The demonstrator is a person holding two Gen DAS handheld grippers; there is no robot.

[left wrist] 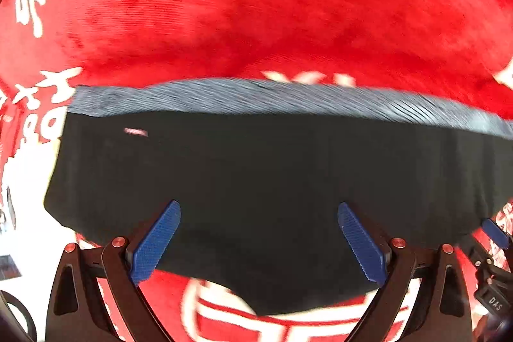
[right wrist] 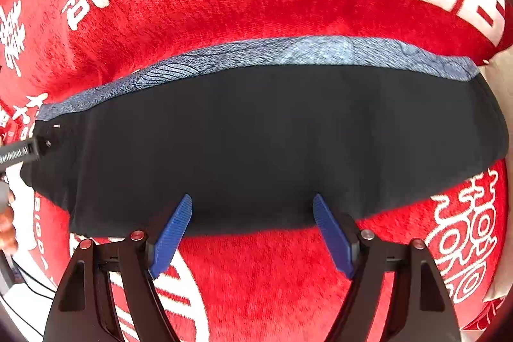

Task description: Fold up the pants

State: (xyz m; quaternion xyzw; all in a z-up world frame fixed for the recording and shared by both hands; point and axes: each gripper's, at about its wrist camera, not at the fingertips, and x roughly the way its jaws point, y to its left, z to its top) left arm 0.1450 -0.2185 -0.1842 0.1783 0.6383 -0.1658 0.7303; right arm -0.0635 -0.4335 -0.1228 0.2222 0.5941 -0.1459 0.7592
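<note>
Ahead of our left tool (left wrist: 259,210), the black pants (left wrist: 256,175) lie flat on a red blanket (left wrist: 224,21) printed with white characters. Its two blue pads (left wrist: 157,242) stand spread wide apart, with nothing between them, and they hover over the near edge of the dark cloth; we cannot tell whether they touch it. Along the far edge of the pants, away from the tool, runs a grey-blue patterned waistband (left wrist: 256,96). That view is blurred, so finer detail of the fabric escapes us. At its far right edge we see part of the other tool.

Before our right tool (right wrist: 252,207), the same pants (right wrist: 256,133) stretch across the view as one broad, smooth dark band, with the waistband (right wrist: 304,52) on the far side. This tool's blue pads (right wrist: 173,236) are also spread, empty, their tips over the near hem of the cloth. Beyond the tool's left side, a black bar of the left tool (right wrist: 19,154) reaches the left end of the pants. The red blanket (right wrist: 256,278) shows beneath and around the tool, and no container appears in either view.
</note>
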